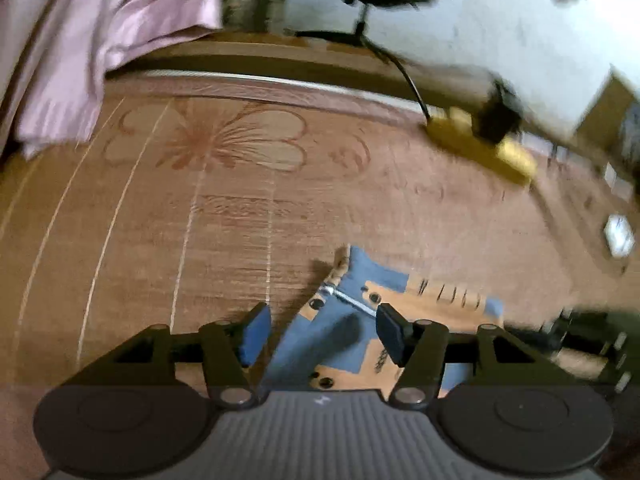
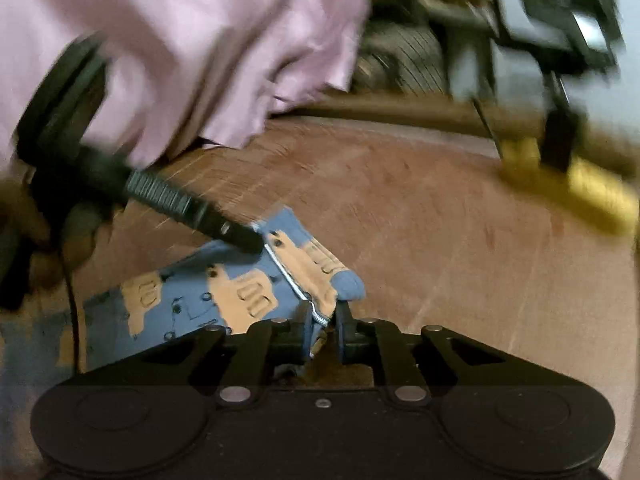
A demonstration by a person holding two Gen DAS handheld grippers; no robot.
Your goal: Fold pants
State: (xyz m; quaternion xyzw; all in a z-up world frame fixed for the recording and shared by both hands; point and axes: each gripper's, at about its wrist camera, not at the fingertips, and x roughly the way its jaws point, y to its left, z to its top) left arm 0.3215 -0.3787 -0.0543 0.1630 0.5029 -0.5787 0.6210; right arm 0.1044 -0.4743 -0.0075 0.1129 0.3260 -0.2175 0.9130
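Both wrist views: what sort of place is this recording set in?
Probably a bedroom at home: the pants lie on a floral bedsheet, with pink cloth draped at its far edge and a yellow power strip nearby.

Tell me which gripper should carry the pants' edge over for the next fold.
Right, probably. The right gripper is already shut on the edge of the blue patterned pants, lifting it off the brown floral surface. The left gripper is open above the fabric, gripping nothing.

Dim warm indoor light, heavy motion blur, fisheye warp w/ dark corners
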